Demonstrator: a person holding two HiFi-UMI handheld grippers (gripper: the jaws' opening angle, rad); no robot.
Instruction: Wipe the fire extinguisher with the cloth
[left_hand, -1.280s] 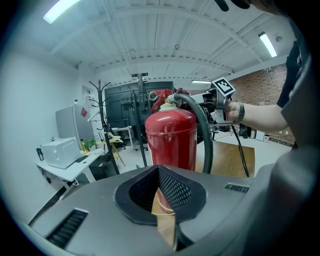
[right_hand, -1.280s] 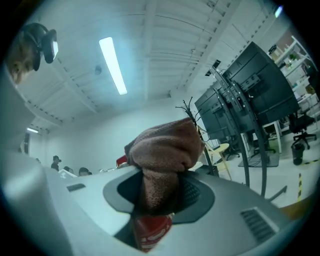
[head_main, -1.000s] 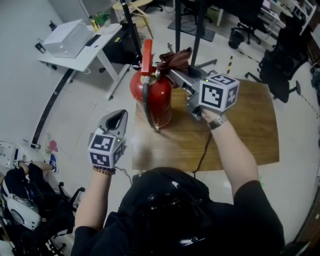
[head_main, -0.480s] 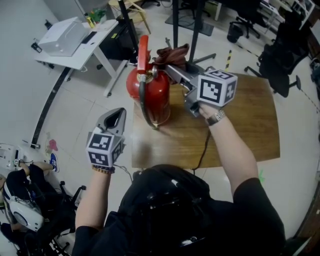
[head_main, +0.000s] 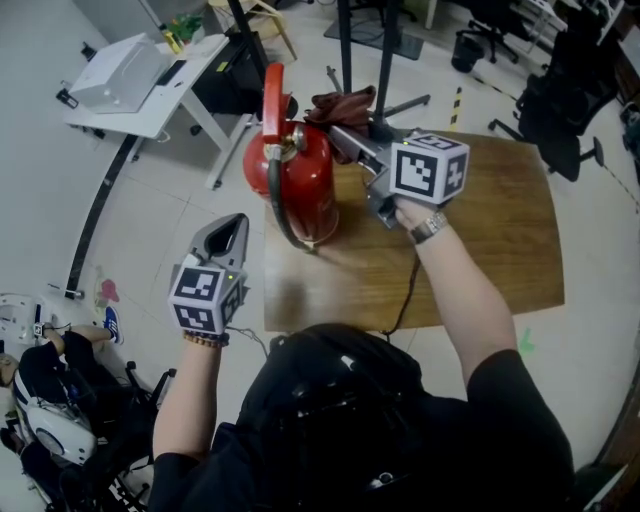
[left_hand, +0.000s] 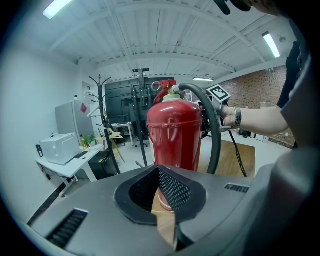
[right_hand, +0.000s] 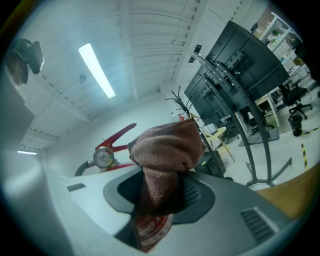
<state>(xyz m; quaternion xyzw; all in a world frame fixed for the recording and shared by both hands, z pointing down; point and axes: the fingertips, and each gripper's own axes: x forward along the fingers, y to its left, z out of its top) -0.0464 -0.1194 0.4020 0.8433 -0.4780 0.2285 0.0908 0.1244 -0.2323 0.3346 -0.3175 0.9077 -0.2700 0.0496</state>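
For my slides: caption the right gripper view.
Right gripper clamped on a brown cloth, the fire extinguisher just behind it.

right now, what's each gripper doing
left gripper: closed, holding nothing.
right gripper: closed on the brown cloth, up beside the top of the fire extinguisher.

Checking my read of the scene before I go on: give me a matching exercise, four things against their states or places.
Things:
1 cloth
2 extinguisher
3 left gripper
4 table

States:
a shut, empty
b wooden, under the extinguisher
c red, upright
d clamped in the right gripper

Pairs: 1-d, 2-c, 3-a, 4-b
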